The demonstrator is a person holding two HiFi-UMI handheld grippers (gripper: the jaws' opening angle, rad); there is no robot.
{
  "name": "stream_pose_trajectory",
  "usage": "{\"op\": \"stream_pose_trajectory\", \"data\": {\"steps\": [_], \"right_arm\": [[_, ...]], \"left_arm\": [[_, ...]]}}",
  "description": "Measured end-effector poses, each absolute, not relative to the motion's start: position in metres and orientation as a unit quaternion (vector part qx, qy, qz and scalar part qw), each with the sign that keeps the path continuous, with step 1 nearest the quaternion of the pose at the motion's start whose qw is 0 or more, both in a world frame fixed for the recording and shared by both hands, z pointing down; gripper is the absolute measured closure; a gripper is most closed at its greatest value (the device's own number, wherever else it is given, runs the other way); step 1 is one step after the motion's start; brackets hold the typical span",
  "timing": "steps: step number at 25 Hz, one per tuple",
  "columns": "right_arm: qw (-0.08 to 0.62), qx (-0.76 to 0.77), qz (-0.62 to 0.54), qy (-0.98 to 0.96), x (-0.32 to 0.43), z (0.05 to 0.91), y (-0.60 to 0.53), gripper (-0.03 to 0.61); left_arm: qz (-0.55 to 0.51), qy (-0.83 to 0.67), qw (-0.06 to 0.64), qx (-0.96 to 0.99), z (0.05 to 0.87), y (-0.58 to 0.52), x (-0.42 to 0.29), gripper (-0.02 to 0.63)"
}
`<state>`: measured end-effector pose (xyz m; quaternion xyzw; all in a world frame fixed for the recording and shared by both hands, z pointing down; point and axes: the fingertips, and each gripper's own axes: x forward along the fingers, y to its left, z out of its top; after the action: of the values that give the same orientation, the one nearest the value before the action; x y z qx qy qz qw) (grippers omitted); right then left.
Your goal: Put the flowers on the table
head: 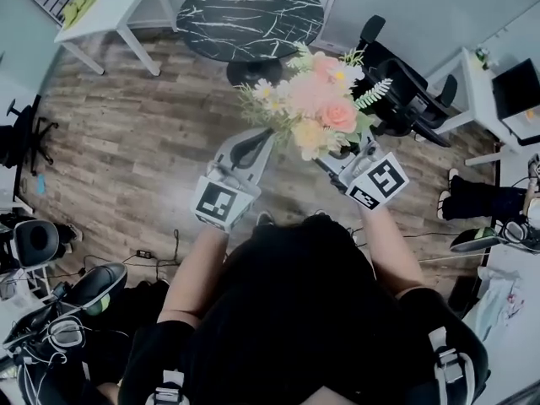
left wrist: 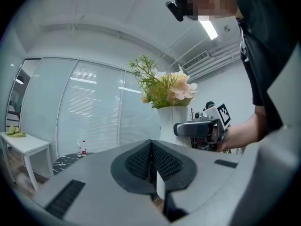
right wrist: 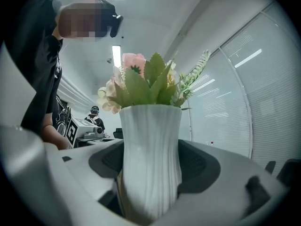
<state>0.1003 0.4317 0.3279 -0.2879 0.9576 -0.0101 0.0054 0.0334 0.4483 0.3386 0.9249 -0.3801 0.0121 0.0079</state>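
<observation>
Mid-carry. Gripping white vase (right wrist: 150,126) of flowers (head: 316,104) in right claw (right wrist: 150,163), spread wide, pads pressed on both ribbed sides. Holding it up in air, well short of round black marble surface (head: 250,15) ahead. With left claw (left wrist: 151,160) pinched together, empty, near vase. Pickup done; left to do: reach surface, set vase down upright, let go.

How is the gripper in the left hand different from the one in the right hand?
The left gripper has its jaws shut together, but the right gripper has its jaws wide apart. The left gripper holds nothing, while the right gripper clamps a white vase of flowers. Both carry a black-and-white marker cube.
</observation>
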Motion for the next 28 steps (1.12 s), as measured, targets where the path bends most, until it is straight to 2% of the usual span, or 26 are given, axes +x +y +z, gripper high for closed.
{"op": "stream_pose_trajectory", "data": {"steps": [15, 28], "right_arm": [[0.005, -0.295, -0.021, 0.955, 0.071, 0.334, 0.398, 0.235], [0.015, -0.270, -0.030, 0.962, 0.083, 0.347, 0.303, 0.235]], "left_arm": [[-0.002, -0.377, 0.019, 0.926, 0.343, 0.414, 0.000, 0.602], [0.003, -0.390, 0.026, 0.921, 0.347, 0.320, 0.017, 0.603]]}}
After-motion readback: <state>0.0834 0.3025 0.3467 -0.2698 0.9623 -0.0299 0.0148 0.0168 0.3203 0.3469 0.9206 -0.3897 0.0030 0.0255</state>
